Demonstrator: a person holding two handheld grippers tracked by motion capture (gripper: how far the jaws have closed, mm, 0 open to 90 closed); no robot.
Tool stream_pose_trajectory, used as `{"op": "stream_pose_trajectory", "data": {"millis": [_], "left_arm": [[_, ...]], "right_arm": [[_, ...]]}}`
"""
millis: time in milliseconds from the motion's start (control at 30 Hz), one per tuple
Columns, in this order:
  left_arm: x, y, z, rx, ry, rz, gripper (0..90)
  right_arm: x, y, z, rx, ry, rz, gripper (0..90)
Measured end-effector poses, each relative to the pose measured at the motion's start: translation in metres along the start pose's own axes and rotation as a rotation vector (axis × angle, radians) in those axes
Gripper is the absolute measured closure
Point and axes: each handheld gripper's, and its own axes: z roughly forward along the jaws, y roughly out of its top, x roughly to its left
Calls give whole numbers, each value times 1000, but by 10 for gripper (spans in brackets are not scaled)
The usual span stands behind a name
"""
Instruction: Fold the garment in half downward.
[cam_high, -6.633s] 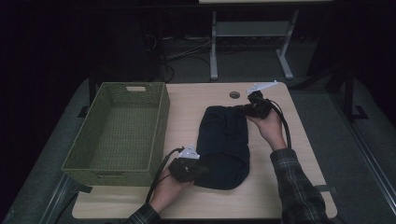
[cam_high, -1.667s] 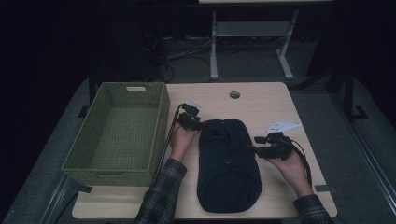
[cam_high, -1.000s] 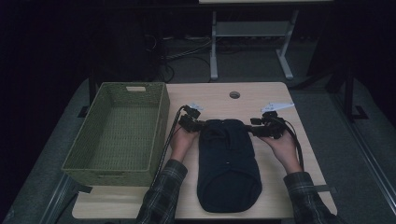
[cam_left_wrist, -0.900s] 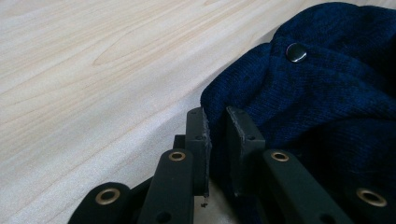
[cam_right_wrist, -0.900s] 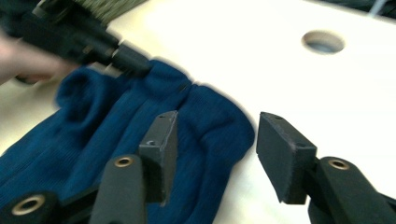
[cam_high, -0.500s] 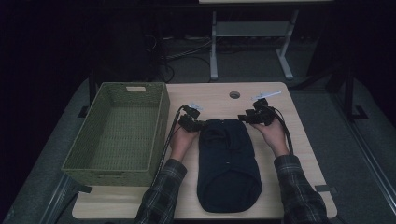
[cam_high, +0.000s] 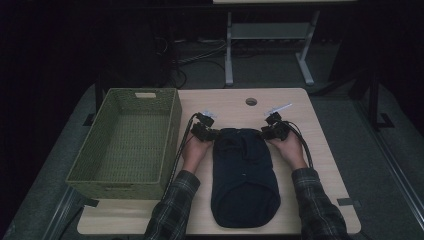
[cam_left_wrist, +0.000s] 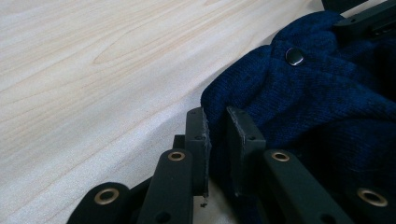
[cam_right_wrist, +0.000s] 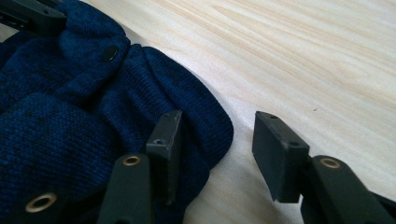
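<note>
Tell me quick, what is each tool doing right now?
Left tool: shut on the far corner of the blue knit garment.
Right tool: open, jaws have just been closing around the garment's other corner, not yet pinching.

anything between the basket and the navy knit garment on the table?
In the high view, the person's left hand with its tongs sits between the basket and the navy knit garment, on bare tabletop.

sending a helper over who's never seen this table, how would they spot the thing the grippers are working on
On the pale wooden table, look just right of the green woven basket. The dark blue knitted garment lies folded lengthwise between the person's two hands, its far corners at the left gripper and right gripper. It is the only soft, dark thing there, with small snap buttons.
</note>
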Motion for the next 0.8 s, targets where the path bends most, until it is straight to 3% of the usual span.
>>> {"op": "stream_pose_trajectory", "data": {"millis": [100, 167, 333, 567, 800], "left_arm": [[0, 0, 0, 1, 2, 5, 790], [0, 0, 0, 1, 2, 5, 790], [-3, 2, 1, 7, 16, 12, 791], [-1, 5, 2, -4, 21, -4, 808], [-4, 12, -2, -19, 46, 13, 811]], "right_arm": [[-1, 0, 0, -6, 7, -2, 569], [0, 0, 1, 1, 37, -9, 685], [-1, 1, 0, 10, 53, -11, 769], [2, 3, -2, 15, 27, -17, 799], [3, 8, -15, -30, 8, -20, 799]]}}
